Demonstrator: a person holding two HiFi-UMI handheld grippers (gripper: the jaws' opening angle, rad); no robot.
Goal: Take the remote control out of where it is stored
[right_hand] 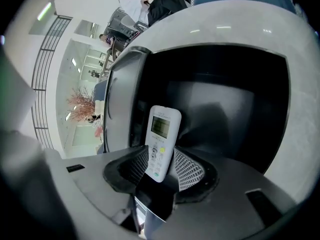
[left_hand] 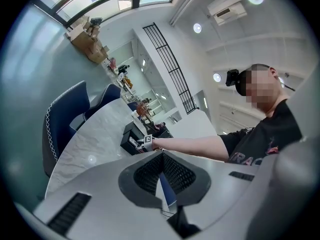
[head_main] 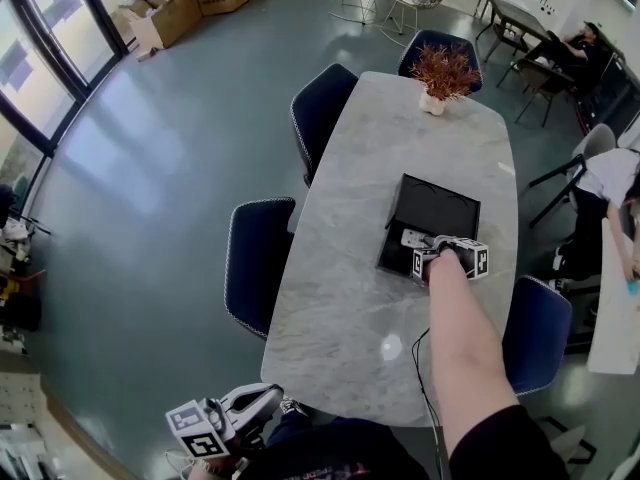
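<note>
A white remote control (right_hand: 162, 134) with a small screen and buttons stands lengthwise between my right gripper's (right_hand: 161, 166) ribbed pads, which press on its lower end. It is inside an open black box (right_hand: 230, 99) with dark walls. In the head view the box (head_main: 445, 208) lies on the marble table (head_main: 340, 288), and my right gripper (head_main: 432, 253) sits at the box's near edge with the remote (head_main: 414, 237) just ahead of it. My left gripper (left_hand: 161, 159) is shut on nothing, held low by the table's near corner (head_main: 255, 403).
A potted reddish plant (head_main: 443, 73) stands at the table's far end. Dark blue chairs (head_main: 258, 263) line the left side, with another (head_main: 535, 333) at the right. A seated person (head_main: 610, 183) is at a white table on the right.
</note>
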